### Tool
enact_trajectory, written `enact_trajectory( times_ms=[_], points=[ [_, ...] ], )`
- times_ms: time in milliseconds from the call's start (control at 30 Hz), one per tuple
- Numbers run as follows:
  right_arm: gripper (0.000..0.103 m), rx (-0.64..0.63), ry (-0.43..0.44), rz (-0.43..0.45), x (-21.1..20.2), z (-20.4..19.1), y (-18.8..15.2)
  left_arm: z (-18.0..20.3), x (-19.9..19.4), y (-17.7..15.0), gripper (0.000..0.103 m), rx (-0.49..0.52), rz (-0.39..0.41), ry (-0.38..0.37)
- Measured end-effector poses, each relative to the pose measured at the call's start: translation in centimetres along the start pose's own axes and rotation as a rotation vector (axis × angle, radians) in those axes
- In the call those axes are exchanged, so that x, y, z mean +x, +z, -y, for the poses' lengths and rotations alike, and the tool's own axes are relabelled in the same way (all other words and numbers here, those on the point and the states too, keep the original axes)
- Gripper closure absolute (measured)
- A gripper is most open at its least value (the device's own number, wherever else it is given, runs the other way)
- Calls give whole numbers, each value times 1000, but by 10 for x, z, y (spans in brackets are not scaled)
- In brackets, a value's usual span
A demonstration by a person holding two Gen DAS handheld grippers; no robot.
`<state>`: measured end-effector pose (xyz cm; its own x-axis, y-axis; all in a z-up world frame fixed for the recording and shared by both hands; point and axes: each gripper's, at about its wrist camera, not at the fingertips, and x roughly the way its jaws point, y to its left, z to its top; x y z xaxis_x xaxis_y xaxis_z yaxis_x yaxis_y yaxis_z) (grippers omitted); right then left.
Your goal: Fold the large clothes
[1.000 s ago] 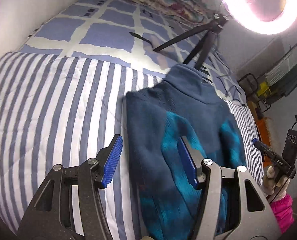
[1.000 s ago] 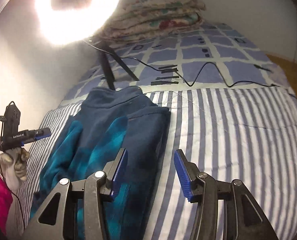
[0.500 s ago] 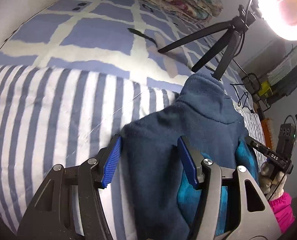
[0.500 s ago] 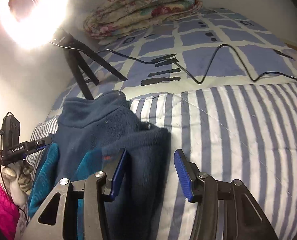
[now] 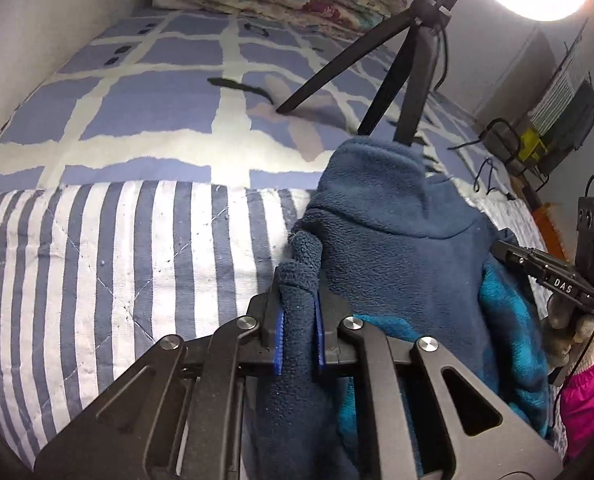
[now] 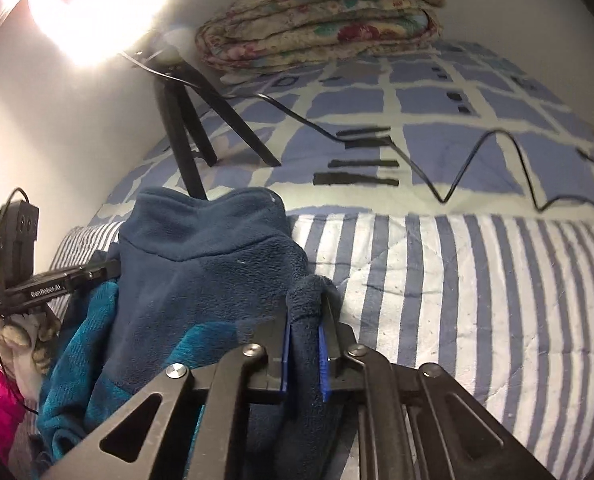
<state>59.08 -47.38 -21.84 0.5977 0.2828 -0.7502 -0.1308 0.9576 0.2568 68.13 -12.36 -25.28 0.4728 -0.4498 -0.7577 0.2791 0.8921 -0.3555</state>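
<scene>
A dark blue fleece jacket (image 5: 397, 236) with teal patches lies on the striped bedspread (image 5: 117, 248), collar toward the tripod. My left gripper (image 5: 297, 334) is shut on a bunched fold of the jacket's left shoulder edge. In the right wrist view the same jacket (image 6: 201, 264) fills the lower left, and my right gripper (image 6: 305, 360) is shut on a fold of its right shoulder edge. The other gripper shows at each view's edge, near the opposite shoulder.
A black tripod (image 5: 401, 80) with a bright ring light (image 6: 93, 8) stands just beyond the collar. A folded floral quilt (image 6: 321, 20) lies at the head of the bed. A black cable (image 6: 477, 160) snakes over the checked sheet. A wall bounds the left in the left wrist view.
Both grippers moved forward to the jacket's shoulders and went from open to shut, each pinching a fold of fleece.
</scene>
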Motion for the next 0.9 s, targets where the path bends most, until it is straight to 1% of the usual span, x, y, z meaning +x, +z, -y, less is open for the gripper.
enact_trajectory(
  times_ms=[100,267,533,700,833,900],
  points=[
    [96,-29,-12,19,-11,-8,5,7,-13,0,94,4,31,-17],
    [96,-56,1,55,-36,-19,9,20,-41,0,95,26,72,-50],
    [96,-84,27,108,-89,-37,3,47,-98,-14,95,64,134,-102],
    [96,-117,37,132,-134,-51,-13,62,-144,-37,95,78,158,-115],
    [96,-131,62,139,-175,-64,-37,72,-176,-61,95,72,164,-128],
    [96,-140,67,136,-191,-69,-50,80,-195,-78,95,95,163,-125]
  ],
)
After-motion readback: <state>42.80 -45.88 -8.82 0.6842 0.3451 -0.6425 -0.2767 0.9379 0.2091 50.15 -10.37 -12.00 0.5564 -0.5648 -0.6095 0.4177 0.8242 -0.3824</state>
